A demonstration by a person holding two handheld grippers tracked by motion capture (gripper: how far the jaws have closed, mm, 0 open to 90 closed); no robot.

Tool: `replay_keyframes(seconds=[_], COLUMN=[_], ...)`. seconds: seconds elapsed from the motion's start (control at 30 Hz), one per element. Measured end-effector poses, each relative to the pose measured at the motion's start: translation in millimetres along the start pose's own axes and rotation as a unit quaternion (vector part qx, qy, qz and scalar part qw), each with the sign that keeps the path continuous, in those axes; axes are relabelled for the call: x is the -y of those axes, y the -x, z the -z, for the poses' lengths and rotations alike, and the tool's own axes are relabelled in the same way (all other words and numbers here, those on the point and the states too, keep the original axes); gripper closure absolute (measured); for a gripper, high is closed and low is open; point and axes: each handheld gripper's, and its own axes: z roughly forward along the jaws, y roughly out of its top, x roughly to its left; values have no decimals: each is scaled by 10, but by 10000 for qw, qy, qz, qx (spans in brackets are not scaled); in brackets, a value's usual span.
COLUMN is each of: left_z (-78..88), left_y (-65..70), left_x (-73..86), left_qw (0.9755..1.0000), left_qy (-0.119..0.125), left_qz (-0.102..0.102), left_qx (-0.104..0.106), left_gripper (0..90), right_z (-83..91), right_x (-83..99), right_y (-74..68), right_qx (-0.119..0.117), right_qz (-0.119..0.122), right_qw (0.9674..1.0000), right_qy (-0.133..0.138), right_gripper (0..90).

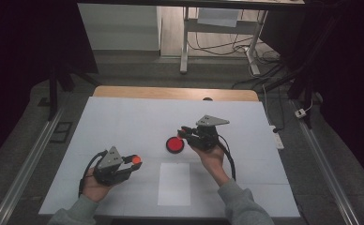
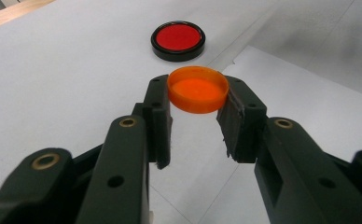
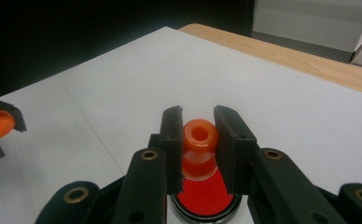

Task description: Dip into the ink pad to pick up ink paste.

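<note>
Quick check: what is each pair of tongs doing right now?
Left tongs: closed on the orange cap.
Right tongs: closed on the small orange bottle, above the red dish.

Your right gripper (image 3: 198, 149) hides most of the red dish (image 3: 202, 198) in its own view; the bottom edge crops it. The orange bottle (image 1: 182, 132) is too small to identify from above.

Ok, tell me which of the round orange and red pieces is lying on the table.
The red disc with the black rim. The orange cap is held up in the left gripper, the orange bottle in the right.
</note>
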Motion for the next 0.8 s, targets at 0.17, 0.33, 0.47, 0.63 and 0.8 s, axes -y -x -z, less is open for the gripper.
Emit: replay_keyframes(seconds=[0.17, 0.33, 0.47, 0.63, 0.8], left_z=[5, 30, 52, 55, 60], left_y=[-2, -6, -15, -22, -34], left_x=[7, 29, 44, 51, 58], left_qw=[10000, 10000, 10000, 9999, 9999], left_qy=[-3, 4, 6, 4, 3], left_qz=[19, 56, 74, 86, 104], left_qx=[-17, -35, -46, -52, -58], left_gripper=[650, 650, 650, 650, 650], right_z=[-55, -131, -210, -322, -386], right_x=[-10, -9, 1, 43, 111], right_y=[29, 55, 73, 101, 131], right_qx=[27, 51, 87, 127, 148], right_qz=[-5, -28, -39, -43, -81], right_qw=[10000, 9999, 9998, 9995, 9991], right_qy=[-49, -138, -167, -276, -387], right_gripper=[727, 727, 727, 727, 727])
